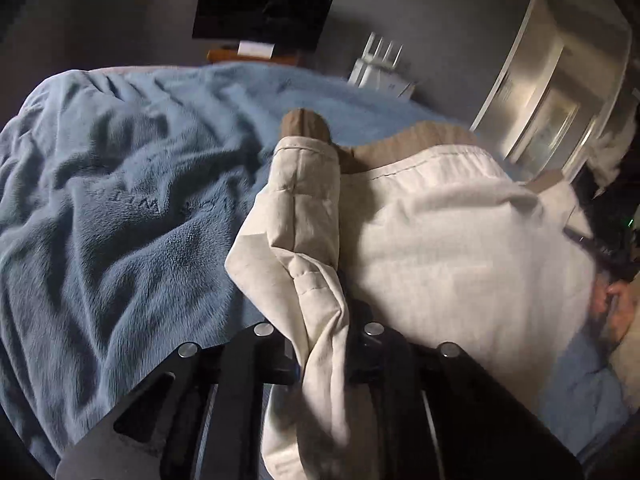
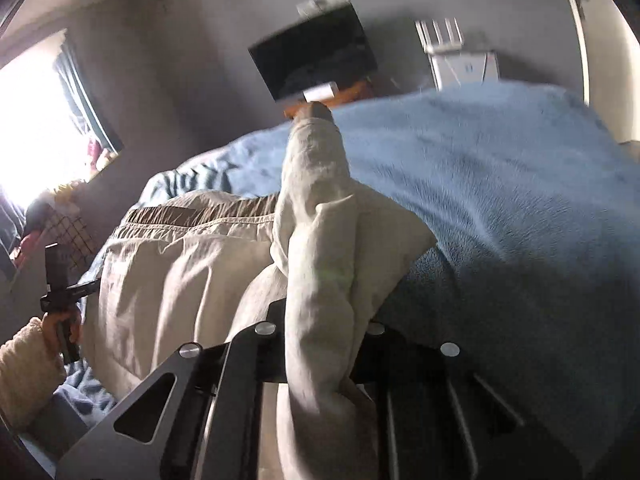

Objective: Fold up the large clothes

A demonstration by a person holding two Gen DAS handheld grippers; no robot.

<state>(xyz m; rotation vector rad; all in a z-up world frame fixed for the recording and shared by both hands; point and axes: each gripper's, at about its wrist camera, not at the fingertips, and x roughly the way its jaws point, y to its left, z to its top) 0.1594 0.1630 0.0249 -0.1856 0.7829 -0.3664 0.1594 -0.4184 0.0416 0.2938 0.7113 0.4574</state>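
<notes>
A large cream garment with a tan elastic waistband [image 1: 440,232] lies on the blue blanket [image 1: 120,200]. My left gripper [image 1: 306,132] is shut on a bunched edge of the garment, which drapes over and hides its fingers. My right gripper [image 2: 316,120] is shut on another bunched edge of the same garment [image 2: 180,264], its fingers wrapped in cloth too. The cloth stretches between both grippers, lifted a little above the bed. The left gripper's handle and the person's hand [image 2: 60,308] show at the left of the right wrist view.
The blue fleece blanket [image 2: 500,200] covers the bed. Behind it stand a dark monitor [image 1: 264,4] on a wooden shelf, a white router [image 1: 380,64] and a metal-framed door [image 1: 552,92]. A bright window [image 2: 36,120] is at the left. The person's head [image 1: 612,300] is at the right.
</notes>
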